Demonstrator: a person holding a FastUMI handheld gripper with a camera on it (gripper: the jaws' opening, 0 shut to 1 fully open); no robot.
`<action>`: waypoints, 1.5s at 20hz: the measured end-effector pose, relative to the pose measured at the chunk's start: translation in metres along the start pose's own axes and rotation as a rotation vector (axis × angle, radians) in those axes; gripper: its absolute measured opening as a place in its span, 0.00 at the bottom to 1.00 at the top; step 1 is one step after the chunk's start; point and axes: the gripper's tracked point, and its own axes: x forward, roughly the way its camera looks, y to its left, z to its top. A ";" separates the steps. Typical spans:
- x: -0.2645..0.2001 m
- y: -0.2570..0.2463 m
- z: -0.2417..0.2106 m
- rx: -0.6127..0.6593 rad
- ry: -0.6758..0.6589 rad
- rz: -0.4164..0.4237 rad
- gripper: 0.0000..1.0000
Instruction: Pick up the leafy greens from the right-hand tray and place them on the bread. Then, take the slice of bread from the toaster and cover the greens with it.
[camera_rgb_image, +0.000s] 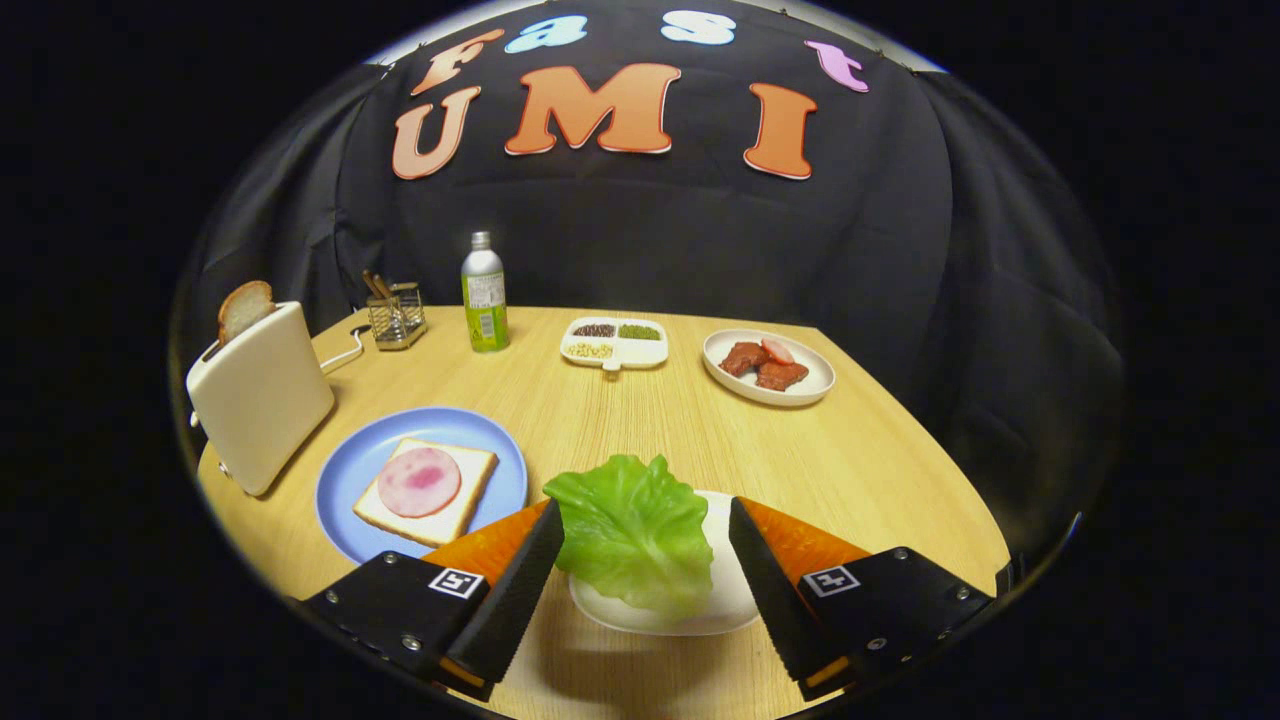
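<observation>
The gripper (645, 525) is open wide around the green leaf (632, 530) on its white tray (725, 600), beside the bread (425, 490).

Beyond: a bottle (484, 293), divided dish (614, 343), meat plate (768, 367), utensil caddy (396, 314).

Hand-held gripper (646, 540) fingers spread wide, flanking lettuce leaf (630, 530) on white tray (725, 600).
</observation>
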 end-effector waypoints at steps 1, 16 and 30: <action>0.006 -0.002 -0.004 0.003 0.018 -0.003 1.00; 0.035 0.002 -0.045 0.041 0.169 0.036 0.81; 0.038 -0.012 -0.045 0.047 0.156 -0.006 0.25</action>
